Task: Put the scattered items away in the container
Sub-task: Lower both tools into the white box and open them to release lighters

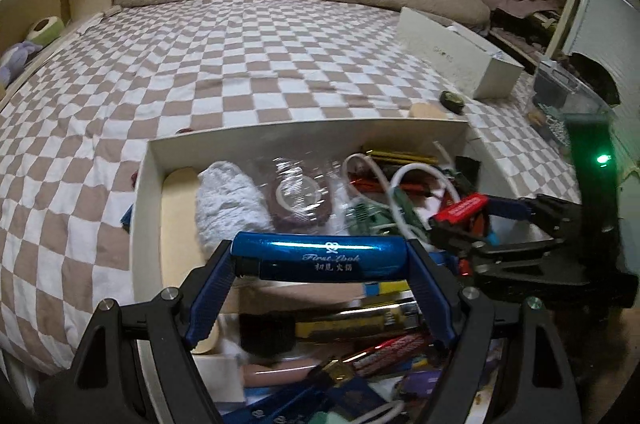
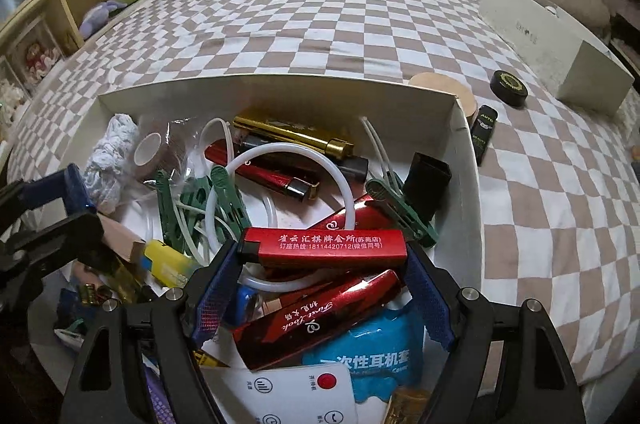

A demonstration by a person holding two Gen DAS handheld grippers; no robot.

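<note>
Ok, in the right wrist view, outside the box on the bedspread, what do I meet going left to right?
Wooden lid → black tube → black round tin → white carton.

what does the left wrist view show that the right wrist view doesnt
Only the left wrist view shows the blue lighter clamped in the left gripper. Only the right wrist view shows the white remote and the black tube outside the box. Both share the white box, the red lighter in the right gripper, and the checkered bedspread.
</note>
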